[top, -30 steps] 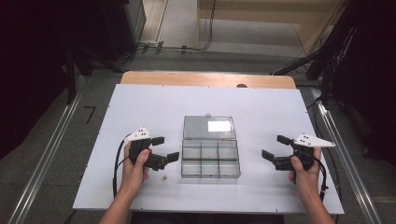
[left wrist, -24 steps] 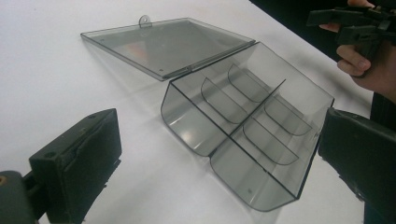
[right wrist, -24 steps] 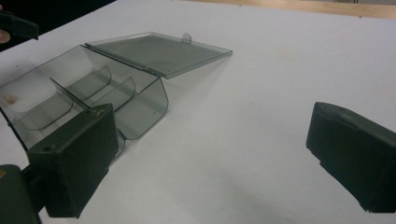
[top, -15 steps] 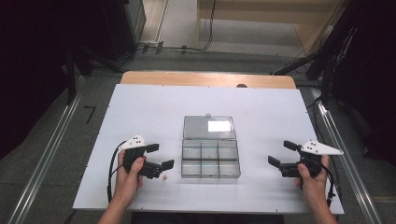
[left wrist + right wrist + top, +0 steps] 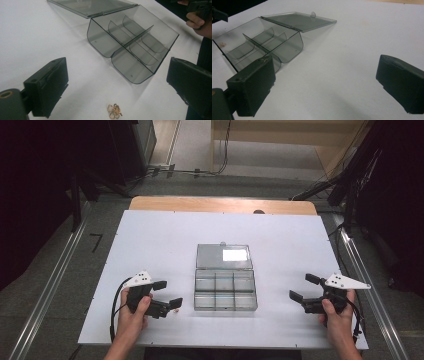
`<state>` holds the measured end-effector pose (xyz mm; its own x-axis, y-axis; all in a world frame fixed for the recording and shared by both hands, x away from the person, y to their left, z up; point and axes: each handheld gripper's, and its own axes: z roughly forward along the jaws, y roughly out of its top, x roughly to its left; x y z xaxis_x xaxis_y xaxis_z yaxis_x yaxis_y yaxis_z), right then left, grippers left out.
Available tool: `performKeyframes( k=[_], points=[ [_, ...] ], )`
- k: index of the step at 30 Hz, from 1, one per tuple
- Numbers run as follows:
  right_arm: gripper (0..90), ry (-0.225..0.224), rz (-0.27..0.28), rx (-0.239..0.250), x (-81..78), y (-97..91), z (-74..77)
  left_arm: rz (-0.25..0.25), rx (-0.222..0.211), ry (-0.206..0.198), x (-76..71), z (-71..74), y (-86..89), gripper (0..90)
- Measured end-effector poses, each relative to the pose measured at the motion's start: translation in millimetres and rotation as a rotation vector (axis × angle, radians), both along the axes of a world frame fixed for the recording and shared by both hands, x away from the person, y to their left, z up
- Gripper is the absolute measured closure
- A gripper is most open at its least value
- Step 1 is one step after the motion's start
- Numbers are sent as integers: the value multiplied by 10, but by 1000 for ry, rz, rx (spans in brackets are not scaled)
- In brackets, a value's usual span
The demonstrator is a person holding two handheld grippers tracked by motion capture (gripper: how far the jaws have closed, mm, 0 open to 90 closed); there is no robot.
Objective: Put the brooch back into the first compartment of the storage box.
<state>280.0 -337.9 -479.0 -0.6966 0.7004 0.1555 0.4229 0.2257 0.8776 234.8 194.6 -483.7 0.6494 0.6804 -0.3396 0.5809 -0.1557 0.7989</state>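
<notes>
White and matte, the desk (image 5: 150, 245) carries very little, and dark floor and cables lie beyond its far wooden edge. At the left of the high view, the left hand-held gripper (image 5: 167, 296) sits low over the near part of the desk with its jaws spread wide and nothing between them. In the left gripper view one small gold brooch (image 5: 114, 111), a flower-like cluster of loops, lies flat on the desk between those open jaws and just short of the organizer box (image 5: 132, 45). That single brooch is the object of the work in hand. The box, one clear grey plastic case, stands at the centre of the desk with its hinged lid (image 5: 223, 256) folded flat away from the person. Its tray shows six compartments, three across in two rows, and all appear empty, though a faint pale mark in one corner cell in the right gripper view cannot be identified. At the right, the right hand-held gripper (image 5: 303, 289) also stands wide open and empty, well apart from the box. By this evidence the lid is open and the brooch not yet grasped: pick-up, placement in a compartment, and probably closing the lid all remain.
</notes>
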Motion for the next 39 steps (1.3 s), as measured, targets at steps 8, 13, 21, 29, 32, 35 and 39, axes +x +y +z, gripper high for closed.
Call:
performKeyframes(
  k=[8,13,21,29,32,35,39],
  points=[
    [8,-1,4,5,10,-11,-22,13,33,7,-77,-8,-39,139],
    [9,4,5,2,17,-7,-42,53,74,11,-132,1,-30,249],
    [11,7,1,-7,52,-11,-67,42,93,41,-191,-34,25,414],
    [11,10,5,-15,74,-6,-84,-5,103,71,-209,-90,17,626],
    [14,11,-6,-34,77,1,-92,-8,130,73,-210,-98,-15,666],
    [14,13,-12,-41,78,5,-97,-17,155,85,-212,-126,-59,668],
    [15,13,-15,-46,79,2,-99,-18,173,88,-215,-149,-95,668]
  ],
)
